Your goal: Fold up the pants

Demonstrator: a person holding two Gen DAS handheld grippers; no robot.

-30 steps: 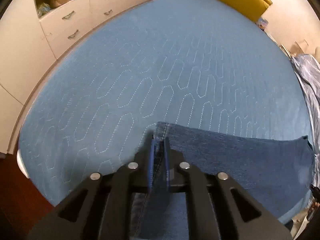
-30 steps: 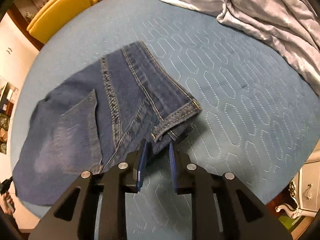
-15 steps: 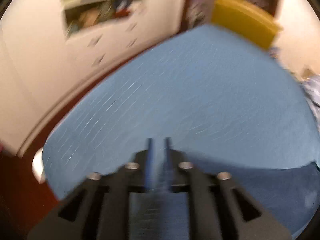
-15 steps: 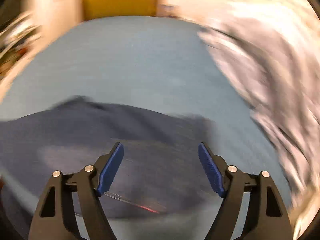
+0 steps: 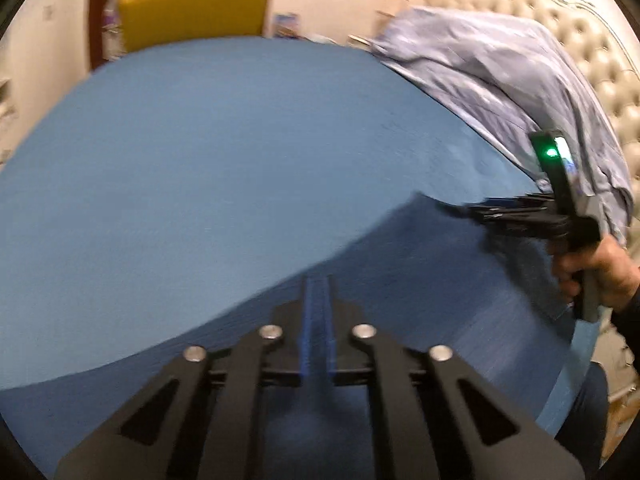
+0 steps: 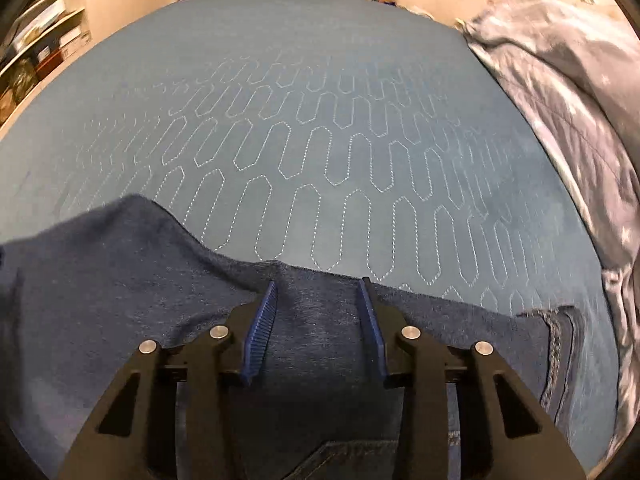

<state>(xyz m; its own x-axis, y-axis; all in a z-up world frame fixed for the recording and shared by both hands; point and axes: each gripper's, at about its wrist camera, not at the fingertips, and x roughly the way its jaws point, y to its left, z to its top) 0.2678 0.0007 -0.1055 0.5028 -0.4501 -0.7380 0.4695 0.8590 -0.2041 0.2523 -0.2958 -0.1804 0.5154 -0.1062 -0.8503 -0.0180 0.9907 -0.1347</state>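
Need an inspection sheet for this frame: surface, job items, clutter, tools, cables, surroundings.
Surface: blue quilted bedspread, stitched lozenge pattern, mostly bare.
Job's things: dark blue denim pants spread flat at the near edge; a stitched seam shows at the right.
Clutter: crumpled grey-blue star-print duvet heaped along the right side.
Tools: left tool shut, nothing seen between its pads, view blurred; right tool open, over the pants' far edge, contact cannot be told. A person's hand holds the right tool.
Cables: nothing seen.
Surroundings: yellow padded chair beyond the far edge; cream tufted headboard at right; shelves at left.
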